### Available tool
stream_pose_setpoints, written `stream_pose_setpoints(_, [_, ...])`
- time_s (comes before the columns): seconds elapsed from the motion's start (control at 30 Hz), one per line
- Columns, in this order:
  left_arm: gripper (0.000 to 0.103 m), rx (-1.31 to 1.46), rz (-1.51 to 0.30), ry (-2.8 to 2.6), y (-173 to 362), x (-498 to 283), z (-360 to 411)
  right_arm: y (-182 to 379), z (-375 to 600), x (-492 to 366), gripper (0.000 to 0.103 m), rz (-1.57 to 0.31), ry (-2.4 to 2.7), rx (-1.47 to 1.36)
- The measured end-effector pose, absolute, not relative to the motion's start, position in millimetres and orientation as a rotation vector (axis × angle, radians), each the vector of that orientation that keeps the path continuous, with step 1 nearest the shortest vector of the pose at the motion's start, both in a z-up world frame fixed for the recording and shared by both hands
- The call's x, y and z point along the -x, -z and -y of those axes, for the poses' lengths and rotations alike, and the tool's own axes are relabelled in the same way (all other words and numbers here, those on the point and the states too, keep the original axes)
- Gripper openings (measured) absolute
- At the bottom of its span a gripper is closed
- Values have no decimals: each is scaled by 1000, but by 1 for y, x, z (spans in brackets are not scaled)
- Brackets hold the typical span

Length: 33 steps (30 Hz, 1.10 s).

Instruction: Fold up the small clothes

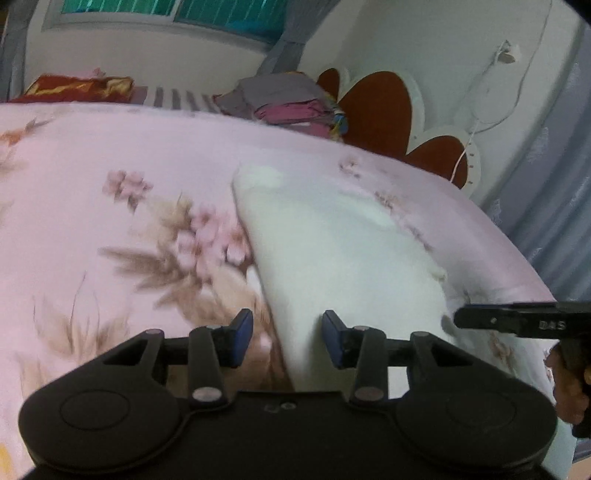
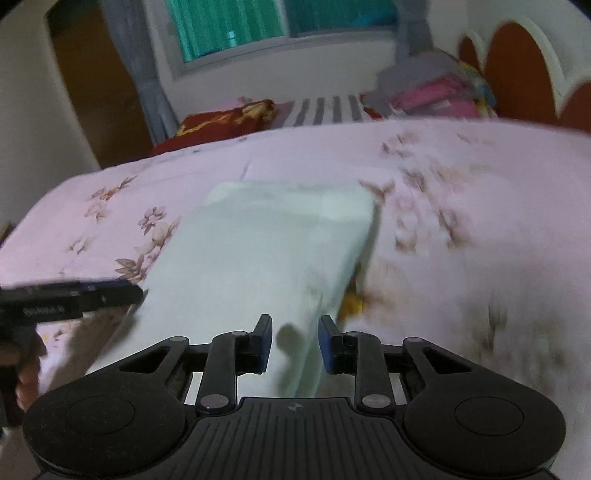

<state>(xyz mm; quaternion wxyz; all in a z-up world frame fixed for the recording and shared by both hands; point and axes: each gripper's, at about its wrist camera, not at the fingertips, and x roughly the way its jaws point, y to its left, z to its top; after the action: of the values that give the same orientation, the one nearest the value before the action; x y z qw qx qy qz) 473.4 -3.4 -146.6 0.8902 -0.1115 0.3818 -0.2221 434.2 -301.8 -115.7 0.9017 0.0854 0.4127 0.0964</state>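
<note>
Bed: a pink floral bedspread is spread over the whole surface.
Garment: a pale white cloth, folded into a long strip, is laid on the bedspread, running from the near edge toward the middle; its far end is squared off.
Left gripper: the jaws are held apart over the near left edge of the cloth; the edge is seen between the blue pads, but no pad is seen pressing on it.
Right gripper: the jaws are held apart with the near right corner of the cloth lying between them; contact with the pads cannot be told for certain, as the view is blurred.
Hands: a hand is seen behind the left gripper at the frame edge.
Far side of bed: a red patterned pillow and a stack of folded clothes are placed by the headboard.
Background: a window is set in the wall behind.
</note>
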Motion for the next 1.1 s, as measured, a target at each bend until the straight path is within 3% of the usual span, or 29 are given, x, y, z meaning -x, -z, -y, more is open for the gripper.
stream_pose_setpoints(0.03, [40, 235, -800, 457, 148, -470, 3, 118, 303, -430, 40, -863, -199, -200])
stream_pose_setpoints(0.1, [40, 237, -817, 442, 151, -469, 3, 122, 305, -421, 45, -871, -199, -236])
stream_pose_setpoints(0.3, [40, 210, -835, 420, 151, -469, 10, 135, 303, -423, 44, -906, -257, -323])
stream_pose_setpoints(0.37, [40, 199, -839, 422, 151, -466, 15, 136, 298, -424, 39, -903, -266, -307])
stream_pose_setpoints(0.43, [32, 202, -844, 432, 149, -463, 19, 143, 296, -427, 6, -935, -276, -306])
stream_pose_setpoints(0.63, [32, 143, -825, 459, 143, -451, 37, 108, 306, -418, 6, -854, -271, -238])
stream_pose_setpoints(0.77, [34, 119, -854, 438, 151, -444, 36, 142, 304, -424, 6, -964, -243, -189])
stream_pose_setpoints(0.87, [32, 119, -870, 473, 142, -439, 25, 139, 306, -420, 6, -951, -227, -196])
stream_pose_setpoints(0.9, [32, 122, -847, 478, 136, -437, 20, 134, 306, -418, 12, -956, -221, -187])
stream_pose_setpoints(0.93, [32, 124, -817, 488, 130, -439, 17, 125, 306, -414, 30, -938, -193, -158])
stream_pose_setpoints(0.97, [32, 120, -791, 492, 125, -443, 17, 115, 307, -409, 36, -886, -164, -129])
stream_pose_setpoints(1.1, [32, 85, -715, 514, 116, -475, 33, 85, 297, -425, 37, -746, -197, -101])
